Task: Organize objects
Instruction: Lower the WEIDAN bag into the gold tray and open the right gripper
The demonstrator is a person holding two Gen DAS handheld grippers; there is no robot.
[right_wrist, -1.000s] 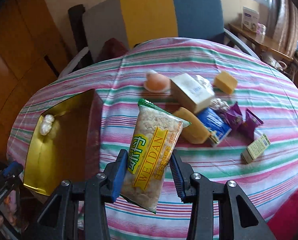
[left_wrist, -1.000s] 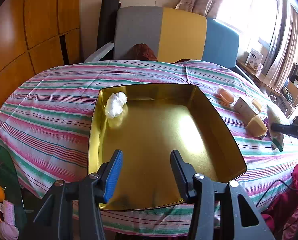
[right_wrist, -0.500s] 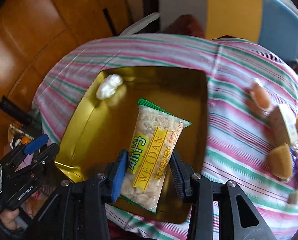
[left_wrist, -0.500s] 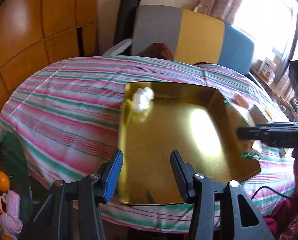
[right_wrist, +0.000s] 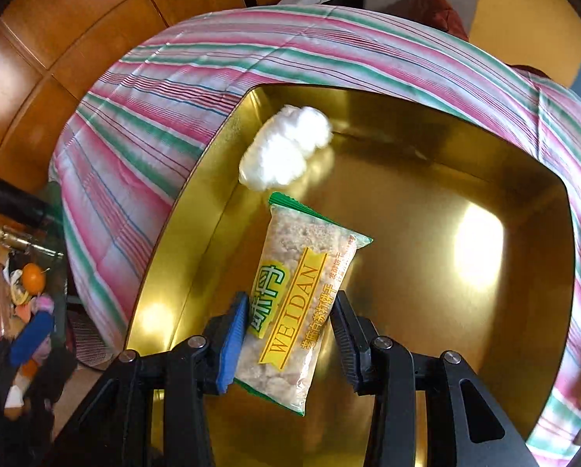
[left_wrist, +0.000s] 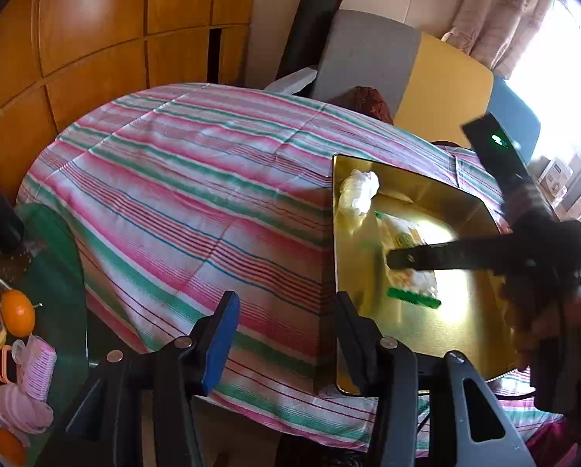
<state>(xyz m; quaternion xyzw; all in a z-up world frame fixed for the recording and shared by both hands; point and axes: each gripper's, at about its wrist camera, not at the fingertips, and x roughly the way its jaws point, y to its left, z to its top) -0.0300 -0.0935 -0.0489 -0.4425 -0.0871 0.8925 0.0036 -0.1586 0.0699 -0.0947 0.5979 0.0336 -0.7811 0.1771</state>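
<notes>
The snack packet (right_wrist: 302, 303) is clenched by the right gripper (right_wrist: 290, 334) over the gold tray (right_wrist: 465, 350), near a white bag (right_wrist: 286, 151). The left gripper (left_wrist: 286, 330) is held open, grasping nothing.

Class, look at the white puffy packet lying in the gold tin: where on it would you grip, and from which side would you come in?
Grip the white puffy packet across its narrow middle, coming from above and the tin's open centre. It lies lengthwise close to the gold tin wall, so a wall-side approach looks blocked, and the snack bag sits near its lower end.
</notes>
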